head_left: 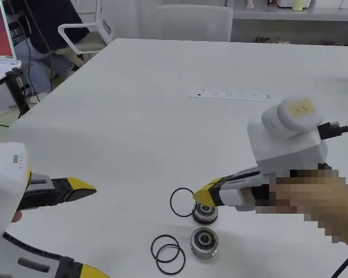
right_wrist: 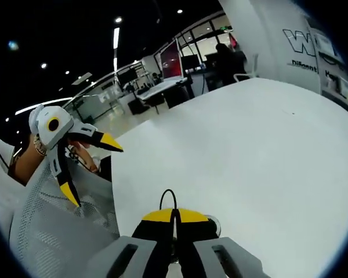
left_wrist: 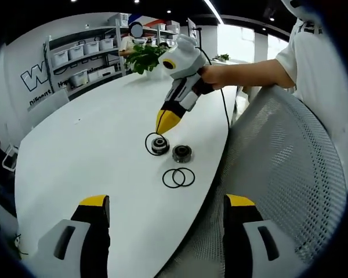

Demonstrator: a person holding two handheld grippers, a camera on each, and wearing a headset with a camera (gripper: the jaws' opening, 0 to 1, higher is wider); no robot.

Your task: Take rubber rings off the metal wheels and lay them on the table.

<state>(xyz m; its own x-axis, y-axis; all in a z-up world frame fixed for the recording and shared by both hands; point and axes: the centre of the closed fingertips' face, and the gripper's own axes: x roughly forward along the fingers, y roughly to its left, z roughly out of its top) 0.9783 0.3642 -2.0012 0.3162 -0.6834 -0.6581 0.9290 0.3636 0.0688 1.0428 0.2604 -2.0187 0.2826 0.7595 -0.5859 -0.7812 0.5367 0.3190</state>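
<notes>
Right gripper (head_left: 204, 194): my fingers are pressing tight together, pinching the edge of a rubber ring (head_left: 181, 202) right where it meets the nearer-to-tip metal wheel (head_left: 205, 214). In the right gripper view the ring is arcing up from the seam between the yellow tips. The rest of the ring is lying flat on the worktop (head_left: 151, 116), beside the wheel.

Left gripper (left_wrist: 167, 202): fingers are standing released, wide apart, holding nothing, hovering over the worktop edge well apart from the parts.

Second wheel (head_left: 204, 241) is sitting upright just beside the first. Two loose rings (head_left: 167, 253) are lying overlapped on the worktop next to it.

Wall lettering (left_wrist: 36, 76): a large "W" is showing, with "Diligent" beneath; the remainder is unreadable. Yellow sticker (head_left: 301, 108) on the right gripper: text too small to read.
</notes>
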